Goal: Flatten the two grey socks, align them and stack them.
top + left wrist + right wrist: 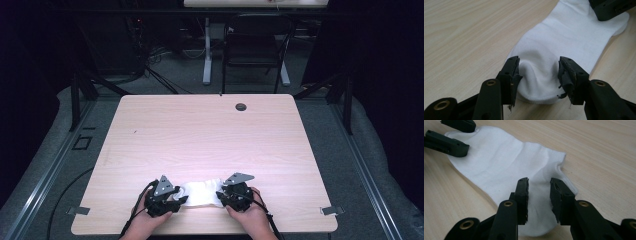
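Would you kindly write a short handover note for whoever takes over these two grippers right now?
Left gripper: fingers open, standing either side of a bunched fold at one end of the white sock.
Right gripper: fingers apart over the sock's other end; grip unclear.
The sock lies flat near the table's front edge, between both grippers.
Done: both grippers placed at the sock's ends.
Left: probably close on the sock and carry on handling it.
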Demonstrator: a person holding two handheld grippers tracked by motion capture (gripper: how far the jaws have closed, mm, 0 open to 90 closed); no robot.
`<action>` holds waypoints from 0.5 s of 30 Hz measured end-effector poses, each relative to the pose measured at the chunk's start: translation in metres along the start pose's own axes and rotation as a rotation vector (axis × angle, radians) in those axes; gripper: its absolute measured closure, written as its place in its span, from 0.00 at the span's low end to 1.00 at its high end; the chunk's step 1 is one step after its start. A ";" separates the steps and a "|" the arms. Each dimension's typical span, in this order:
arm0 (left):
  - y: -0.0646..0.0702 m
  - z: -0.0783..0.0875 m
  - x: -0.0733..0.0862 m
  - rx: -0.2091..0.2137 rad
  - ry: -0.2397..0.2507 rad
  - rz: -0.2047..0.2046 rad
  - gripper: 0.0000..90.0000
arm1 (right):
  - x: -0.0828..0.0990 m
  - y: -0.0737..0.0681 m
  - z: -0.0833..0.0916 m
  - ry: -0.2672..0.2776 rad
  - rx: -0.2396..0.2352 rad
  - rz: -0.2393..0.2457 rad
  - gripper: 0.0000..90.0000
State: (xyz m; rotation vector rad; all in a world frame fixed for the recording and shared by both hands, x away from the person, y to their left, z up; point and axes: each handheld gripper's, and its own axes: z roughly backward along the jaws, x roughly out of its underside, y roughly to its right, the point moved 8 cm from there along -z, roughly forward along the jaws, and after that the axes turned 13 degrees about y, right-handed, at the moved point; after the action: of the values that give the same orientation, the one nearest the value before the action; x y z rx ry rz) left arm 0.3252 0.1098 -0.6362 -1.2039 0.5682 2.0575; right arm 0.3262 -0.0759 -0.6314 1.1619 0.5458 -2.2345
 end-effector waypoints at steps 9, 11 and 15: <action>-0.014 -0.011 -0.006 -0.008 0.018 0.043 0.57 | -0.005 0.007 -0.009 0.036 0.033 -0.012 0.75; -0.017 -0.014 -0.007 -0.015 0.019 0.044 0.57 | -0.007 0.010 -0.011 0.029 0.029 -0.024 0.75; -0.023 -0.018 -0.010 -0.027 0.020 0.048 0.57 | -0.010 0.015 -0.015 0.041 0.022 -0.074 0.75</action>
State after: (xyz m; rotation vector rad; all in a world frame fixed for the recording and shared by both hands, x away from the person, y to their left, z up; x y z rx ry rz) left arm 0.3562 0.1097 -0.6366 -1.2383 0.5856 2.1022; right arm 0.3498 -0.0756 -0.6325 1.2187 0.5913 -2.2888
